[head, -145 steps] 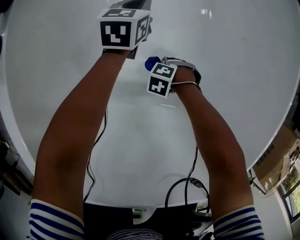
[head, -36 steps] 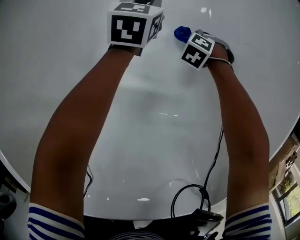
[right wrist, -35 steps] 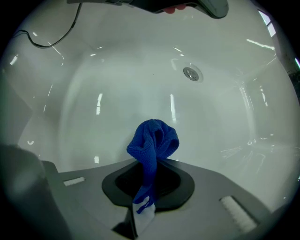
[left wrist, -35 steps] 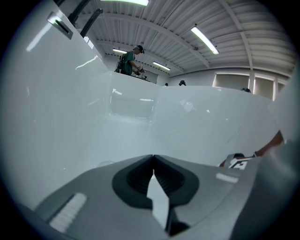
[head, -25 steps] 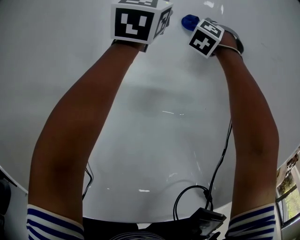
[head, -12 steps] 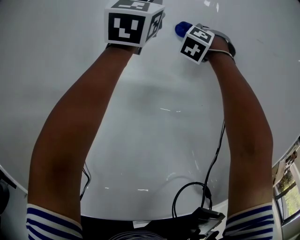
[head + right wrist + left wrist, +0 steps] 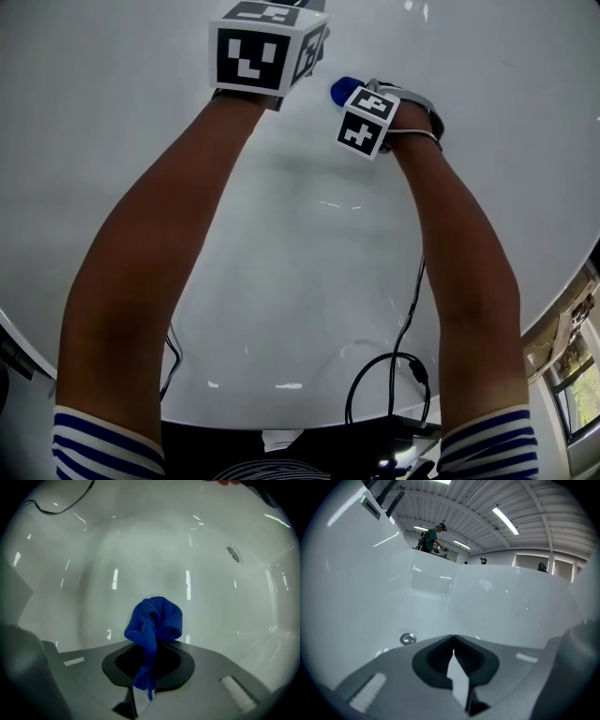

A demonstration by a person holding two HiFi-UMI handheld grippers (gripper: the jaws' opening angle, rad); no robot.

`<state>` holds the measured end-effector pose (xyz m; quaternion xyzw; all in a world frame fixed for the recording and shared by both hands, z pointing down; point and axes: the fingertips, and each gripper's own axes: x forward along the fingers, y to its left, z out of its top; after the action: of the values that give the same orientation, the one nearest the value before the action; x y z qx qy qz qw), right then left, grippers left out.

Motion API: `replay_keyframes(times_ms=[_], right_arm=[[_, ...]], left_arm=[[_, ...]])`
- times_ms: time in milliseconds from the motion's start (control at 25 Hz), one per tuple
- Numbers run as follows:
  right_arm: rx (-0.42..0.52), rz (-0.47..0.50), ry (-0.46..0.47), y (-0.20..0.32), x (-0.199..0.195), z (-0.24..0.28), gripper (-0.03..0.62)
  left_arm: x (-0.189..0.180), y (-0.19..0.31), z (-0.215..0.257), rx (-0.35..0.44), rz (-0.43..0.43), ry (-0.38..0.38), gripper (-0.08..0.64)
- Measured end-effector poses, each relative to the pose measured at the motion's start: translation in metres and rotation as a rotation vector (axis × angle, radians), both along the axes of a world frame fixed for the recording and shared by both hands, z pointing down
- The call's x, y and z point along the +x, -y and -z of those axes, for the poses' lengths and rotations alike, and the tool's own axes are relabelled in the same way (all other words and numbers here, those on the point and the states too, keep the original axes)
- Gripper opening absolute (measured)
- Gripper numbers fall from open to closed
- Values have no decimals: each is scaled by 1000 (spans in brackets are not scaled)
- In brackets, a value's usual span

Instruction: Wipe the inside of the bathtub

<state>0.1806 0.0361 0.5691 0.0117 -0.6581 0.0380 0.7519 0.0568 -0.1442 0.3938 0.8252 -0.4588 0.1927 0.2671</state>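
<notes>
Both arms reach down into a white bathtub [image 7: 112,169]. My right gripper [image 7: 152,641] is shut on a bunched blue cloth [image 7: 155,620], which pokes out past the jaws toward the tub's white inner wall. In the head view the blue cloth [image 7: 343,89] shows just beyond the right gripper's marker cube [image 7: 364,122]. My left gripper [image 7: 453,644] is shut with nothing between its jaws, and it points along the tub toward a round metal fitting [image 7: 408,639]. The left gripper's marker cube [image 7: 258,54] sits up and left of the right one.
A black cable [image 7: 394,366] trails from the right arm over the tub's near rim. A second metal fitting [image 7: 233,553] shows on the tub wall in the right gripper view. Beyond the tub's far rim, people [image 7: 431,538] stand in a hall with ceiling lights.
My right gripper with the blue cloth swept up and right along the tub wall, then came back down and left over the last second. The left gripper stayed nearly still.
</notes>
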Motion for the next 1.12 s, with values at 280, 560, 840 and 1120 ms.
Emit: replay_keyframes(times_ms=[280, 560, 840, 1120], right_arm=[[-54, 1, 2, -66, -13, 1, 51], [-115, 11, 6, -131, -30, 7, 51], [-180, 35, 2, -190, -43, 6, 51], [-241, 68, -3, -234, -49, 8, 51]], left_arm=[[-2, -20, 13, 4, -12, -2, 3], [-14, -44, 24, -7, -13, 5, 3], [-30, -58, 31, -5, -8, 9, 3], [-35, -65, 36, -15, -2, 18, 3]])
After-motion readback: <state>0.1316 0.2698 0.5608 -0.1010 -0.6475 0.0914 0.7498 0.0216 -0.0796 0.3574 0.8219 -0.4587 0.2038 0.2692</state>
